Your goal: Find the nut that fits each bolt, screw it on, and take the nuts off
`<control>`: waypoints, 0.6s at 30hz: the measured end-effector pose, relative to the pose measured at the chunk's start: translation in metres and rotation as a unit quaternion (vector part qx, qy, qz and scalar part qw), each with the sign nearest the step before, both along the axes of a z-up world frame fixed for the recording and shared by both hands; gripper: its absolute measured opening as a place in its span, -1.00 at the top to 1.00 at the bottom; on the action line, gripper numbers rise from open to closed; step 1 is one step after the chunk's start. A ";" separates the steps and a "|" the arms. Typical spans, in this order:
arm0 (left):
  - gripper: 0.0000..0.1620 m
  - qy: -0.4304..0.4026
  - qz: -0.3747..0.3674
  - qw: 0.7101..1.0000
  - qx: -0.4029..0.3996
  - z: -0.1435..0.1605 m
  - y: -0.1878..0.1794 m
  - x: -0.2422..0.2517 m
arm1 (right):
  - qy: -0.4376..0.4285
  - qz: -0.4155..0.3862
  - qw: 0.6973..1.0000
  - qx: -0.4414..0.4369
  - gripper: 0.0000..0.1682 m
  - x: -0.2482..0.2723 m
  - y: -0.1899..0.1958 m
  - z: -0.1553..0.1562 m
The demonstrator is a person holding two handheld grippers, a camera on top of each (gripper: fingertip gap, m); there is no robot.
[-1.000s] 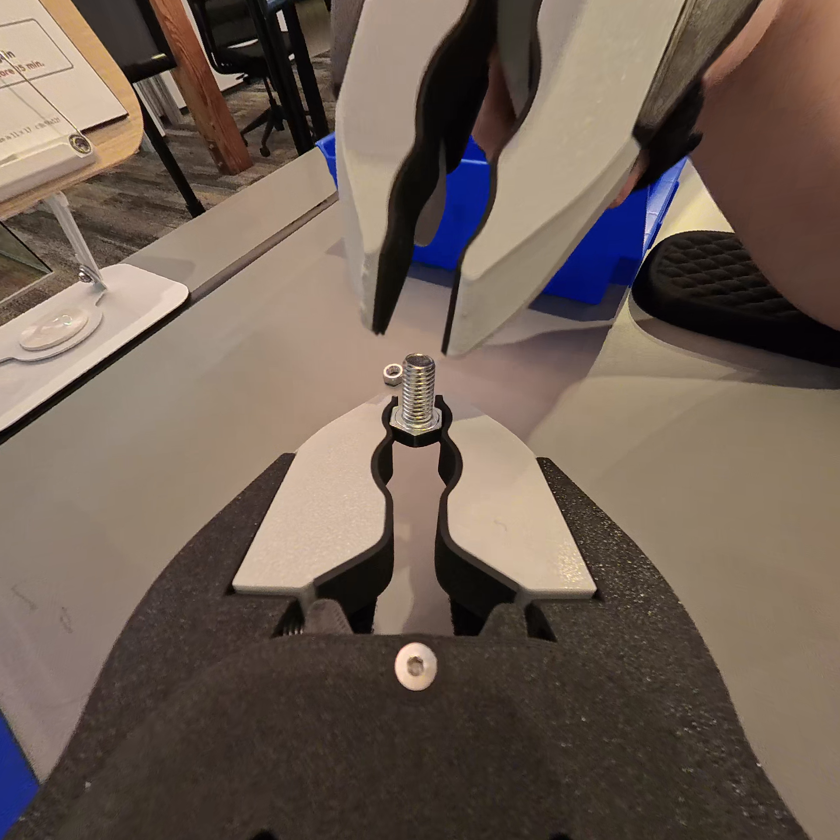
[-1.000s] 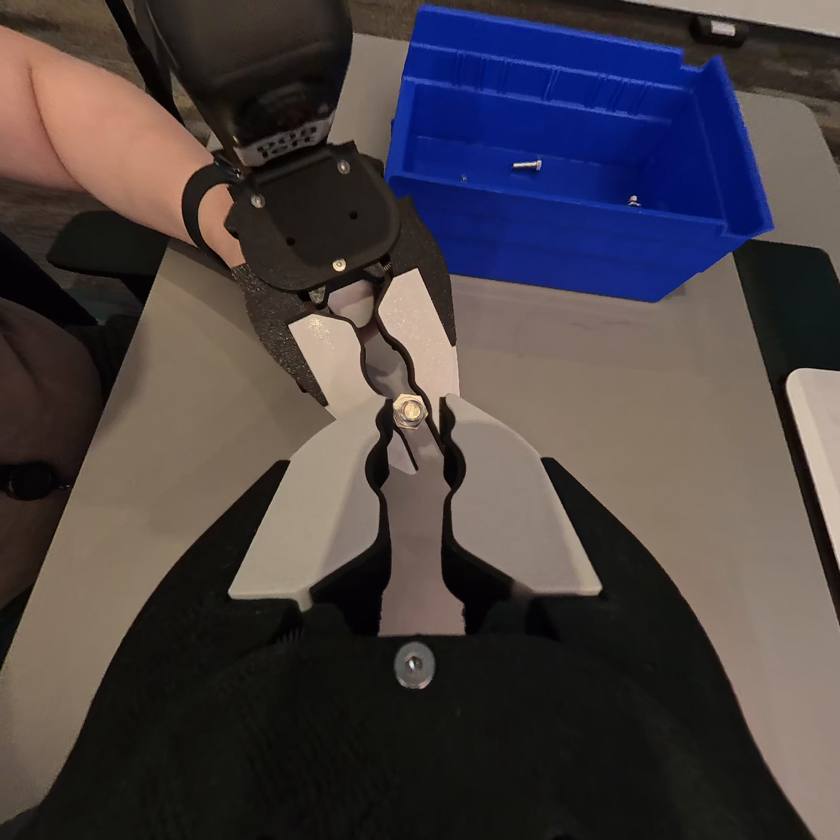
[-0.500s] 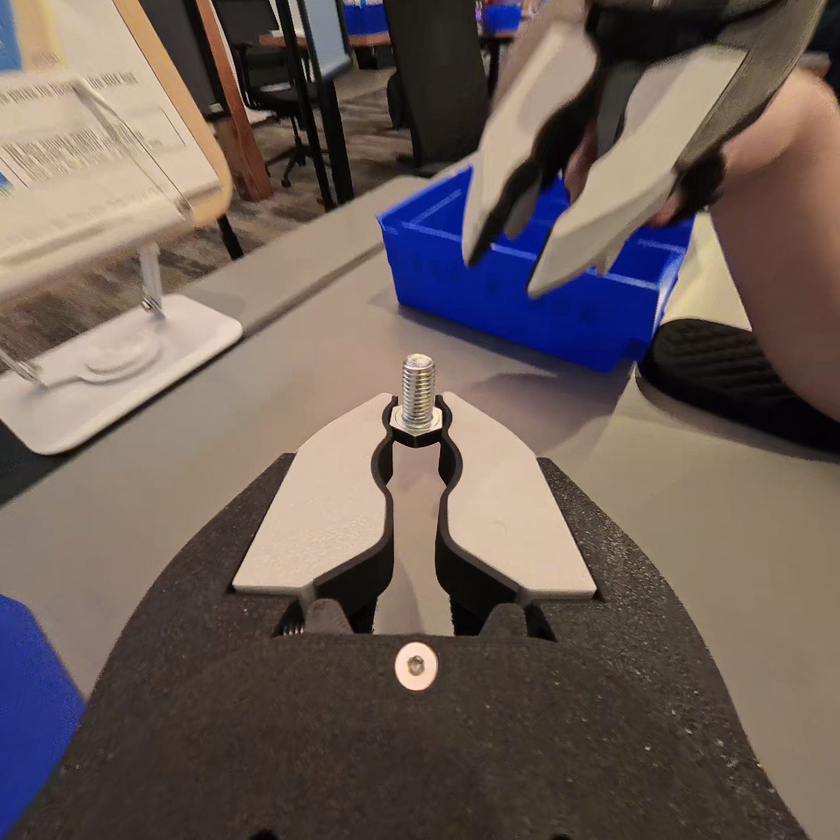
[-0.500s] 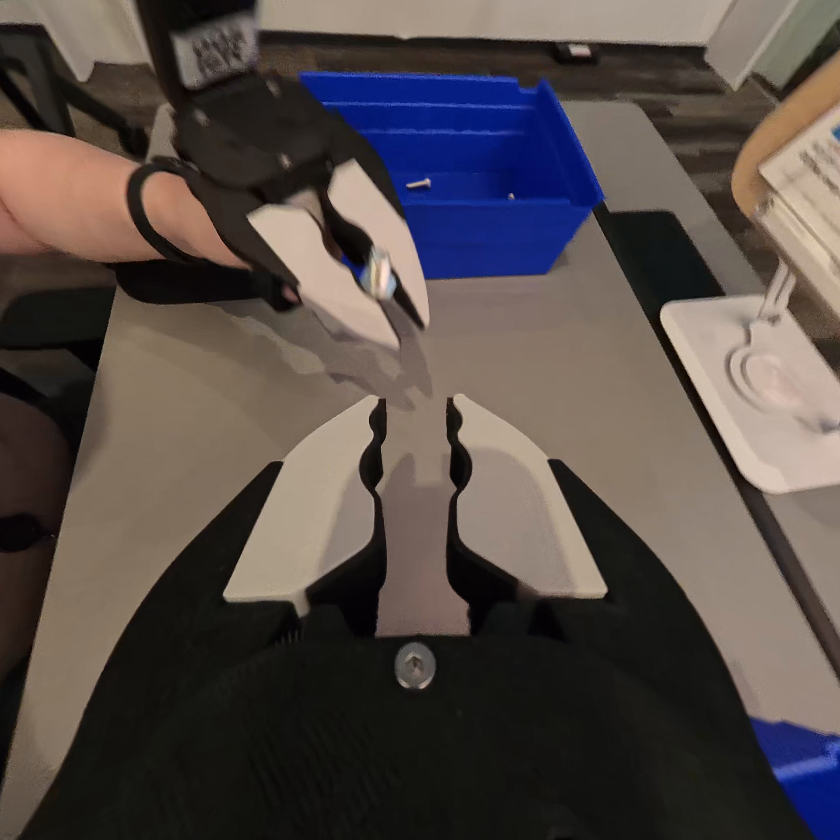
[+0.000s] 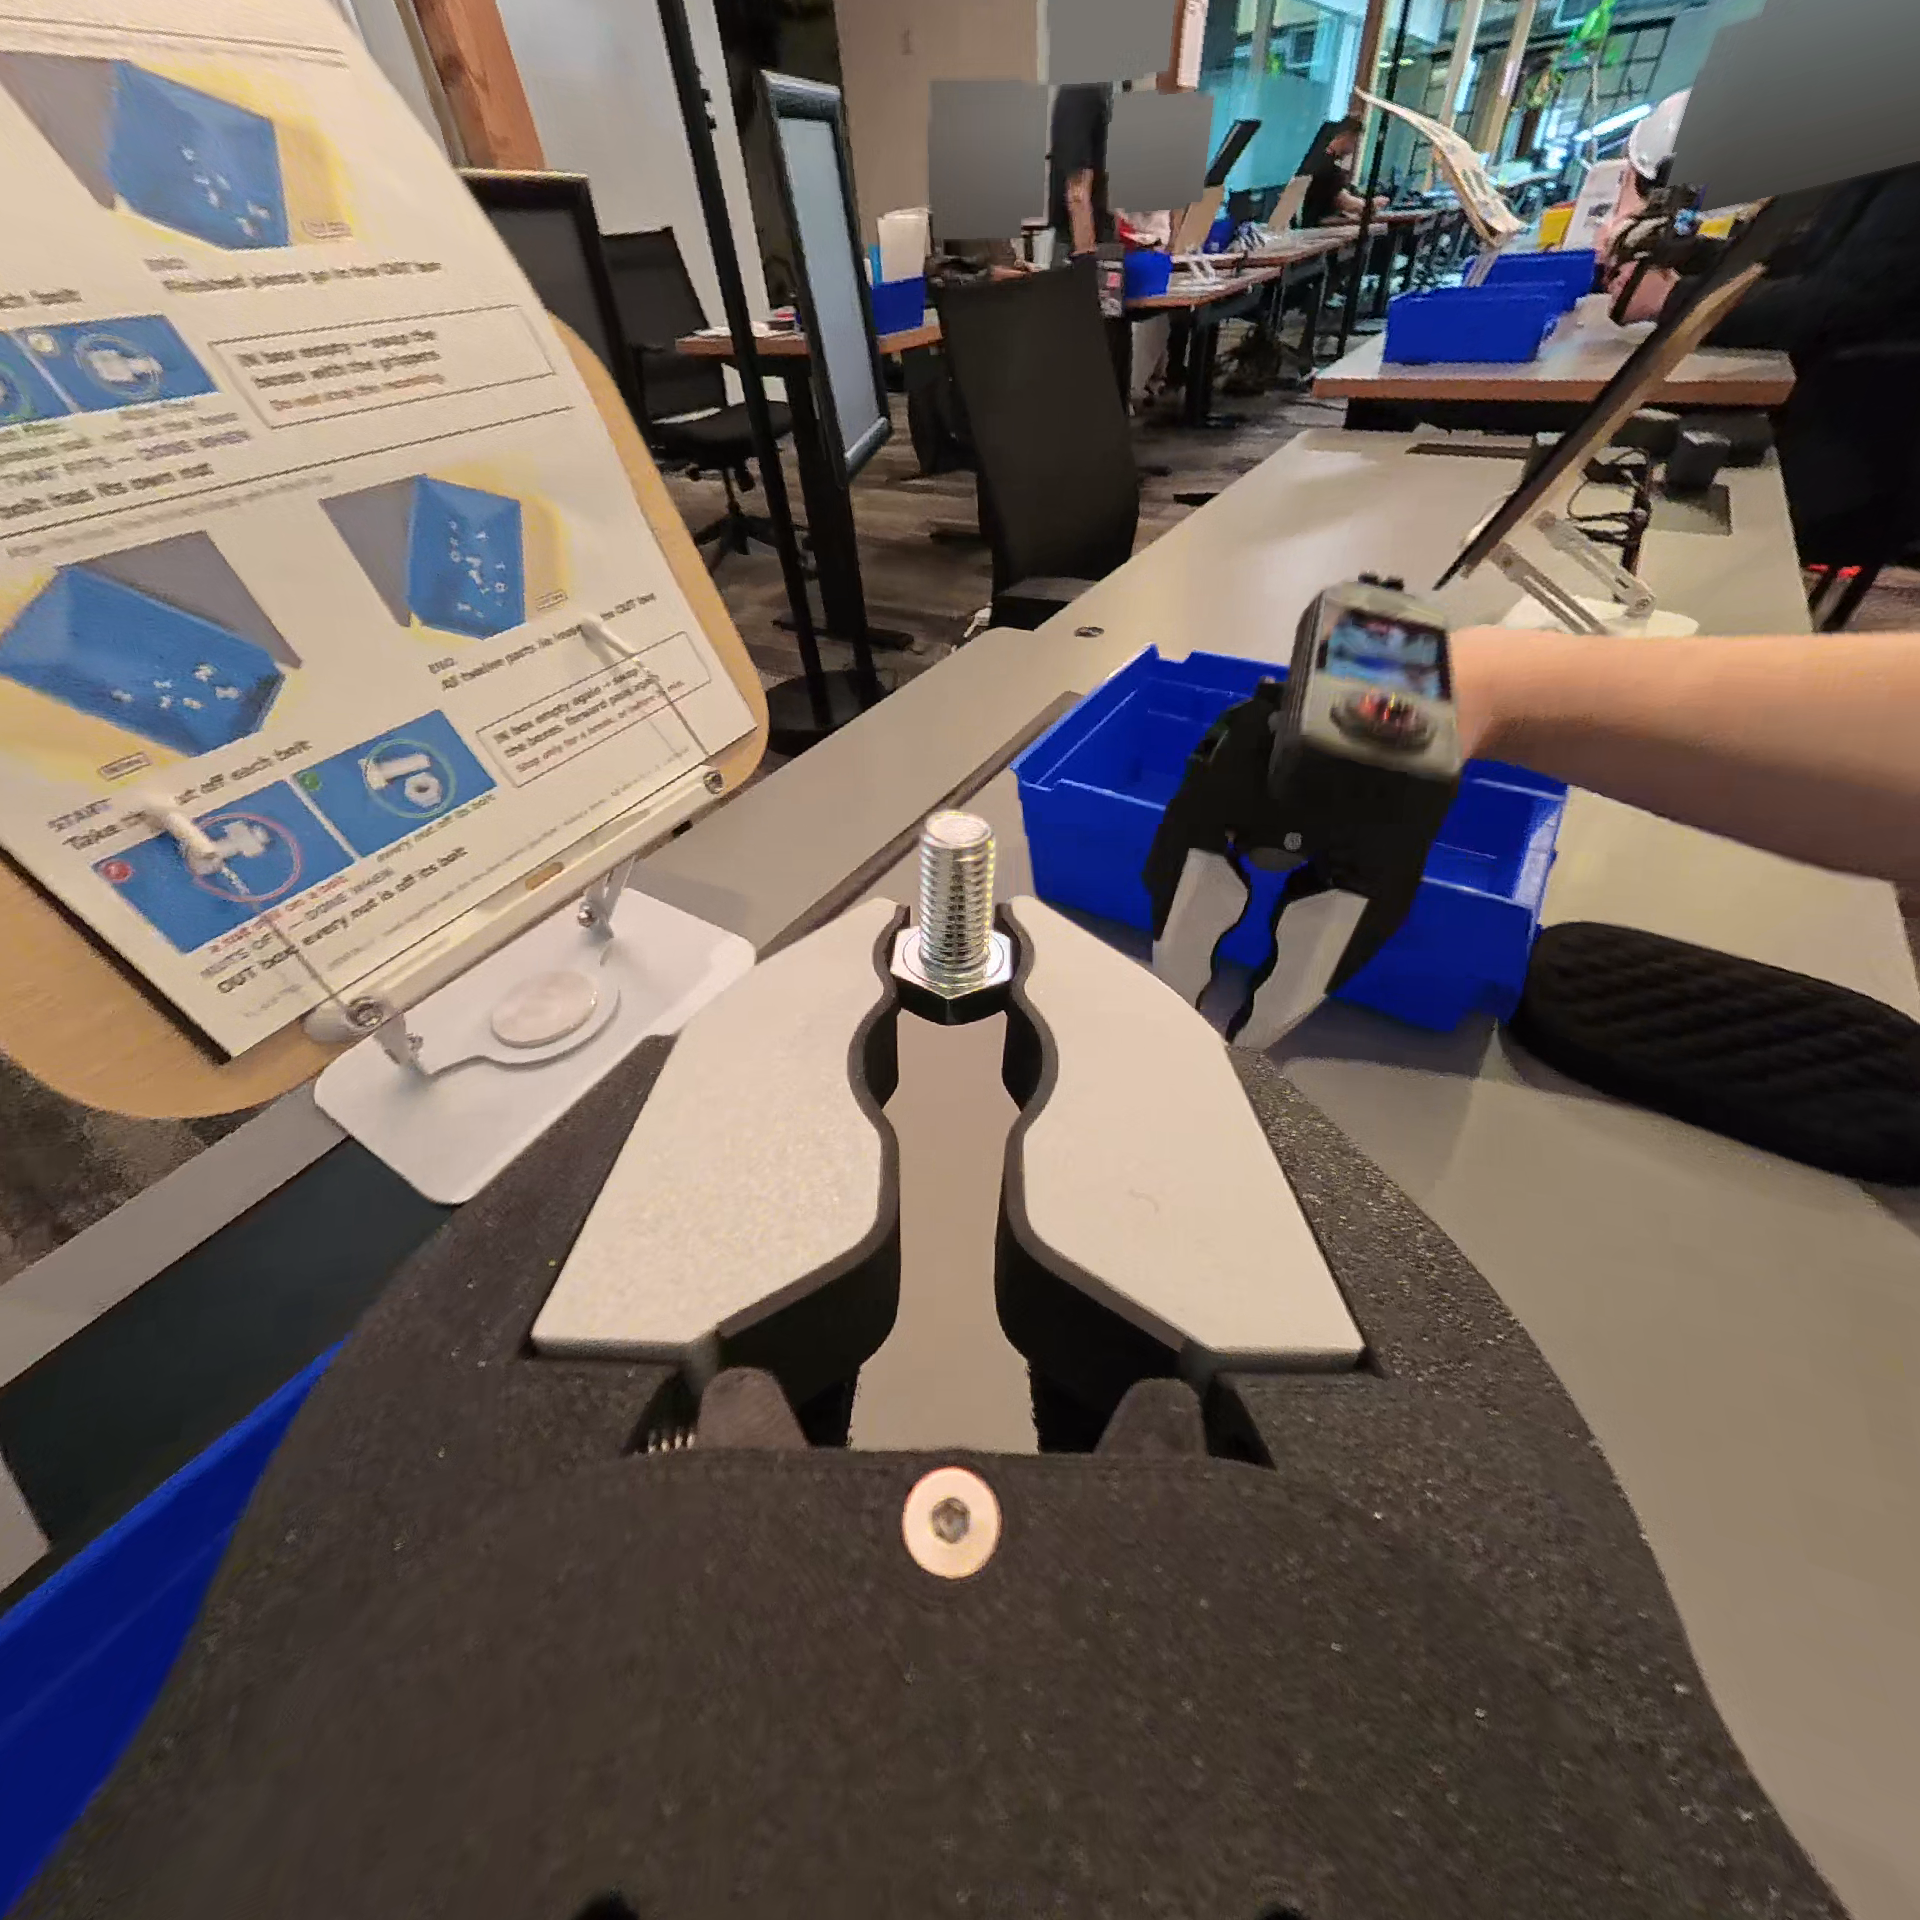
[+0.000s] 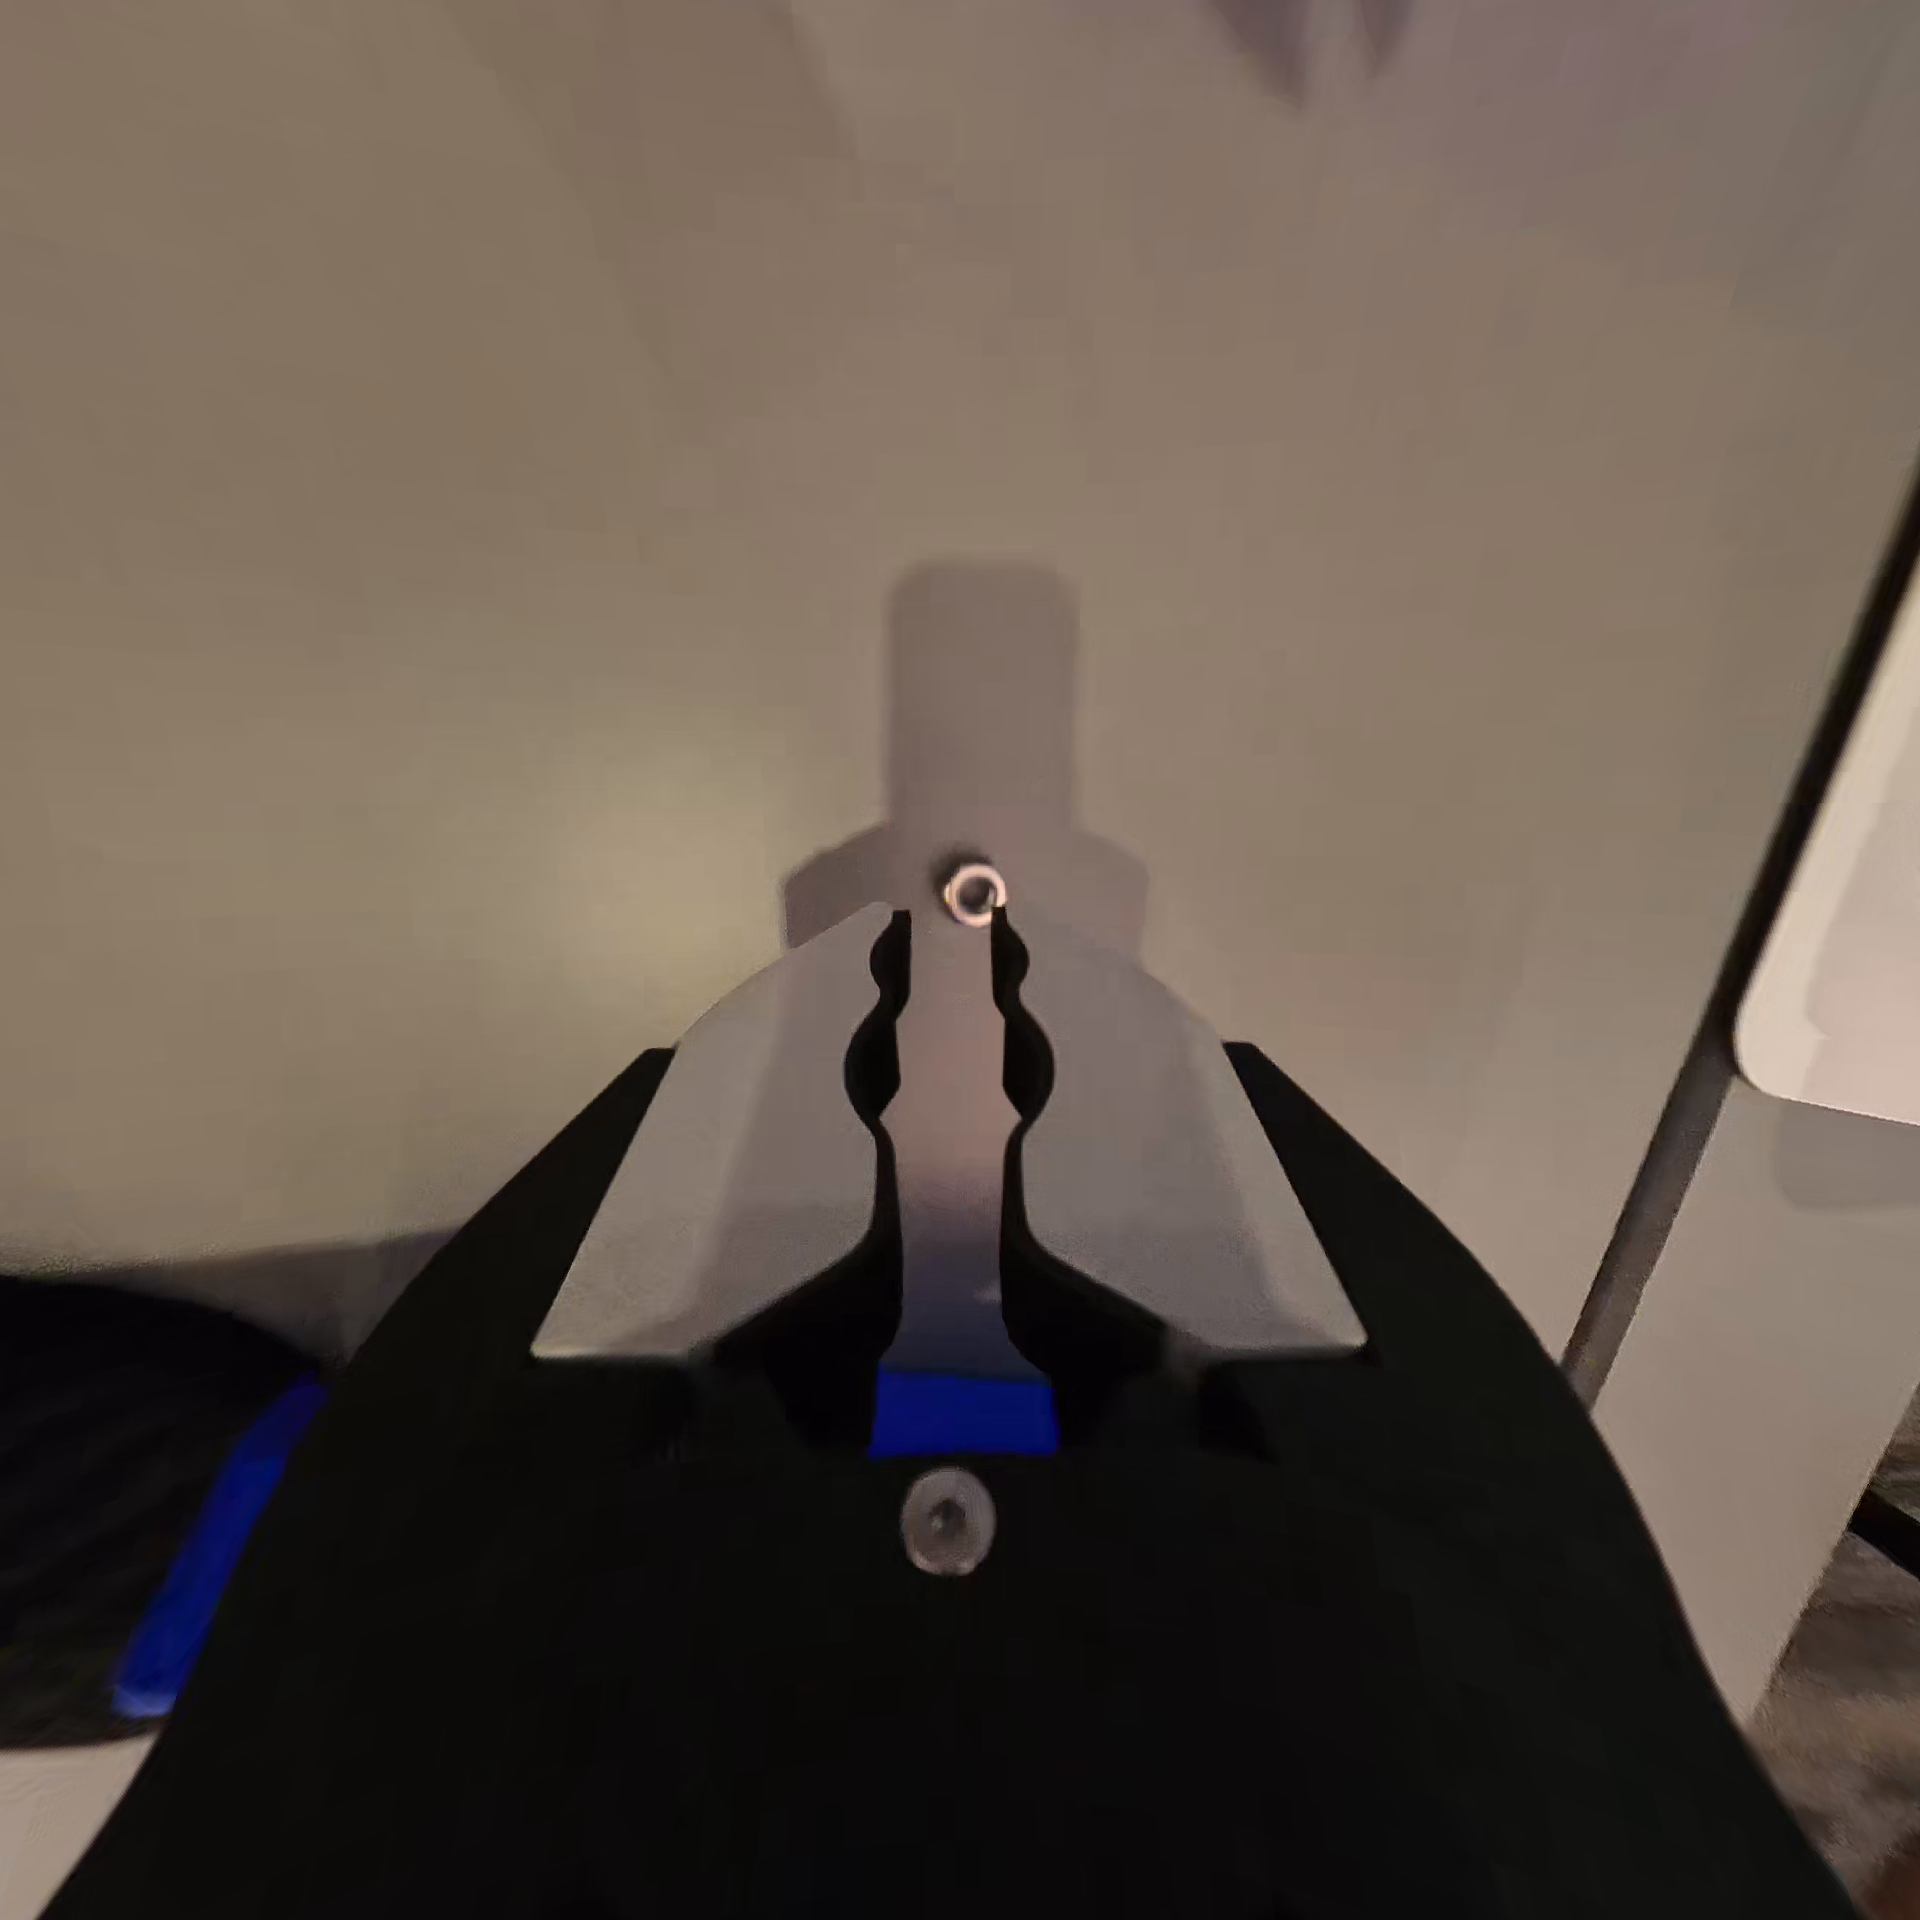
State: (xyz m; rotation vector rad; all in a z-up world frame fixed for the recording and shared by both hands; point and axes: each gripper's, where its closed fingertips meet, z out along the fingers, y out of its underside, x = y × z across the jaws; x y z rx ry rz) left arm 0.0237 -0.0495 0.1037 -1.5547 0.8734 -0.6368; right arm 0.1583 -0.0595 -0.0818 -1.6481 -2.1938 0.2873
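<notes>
Steel bolt (image 5: 954, 914) clamped upright in left gripper (image 5: 952, 935); right gripper (image 6: 948, 914) parted, empty, over nut (image 6: 974, 890) on bare table (image 6: 416, 520).

the bolt (image 5: 952, 920) shows only its thread and the top of its head; the rest of the head sits hidden between the left gripper (image 5: 951, 935) fingers. beyond the bolt, the right gripper (image 5: 1262, 997) points down in front of the bin (image 5: 1101, 790), covering part of its front wall, and its fingertips are too dark to tell apart. left of the bolt, the sign (image 5: 312, 520) is blurred and cut off by the picture's edge. the right wrist view is blurred: the nut (image 6: 972, 891) is small and soft-edged, and whether the fingertips touch it cannot be told.
</notes>
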 end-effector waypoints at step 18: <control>0.81 0.009 -0.030 0.999 -0.037 -0.024 0.007 0.012 | -0.125 0.116 0.985 0.031 0.70 -0.001 0.011 -0.061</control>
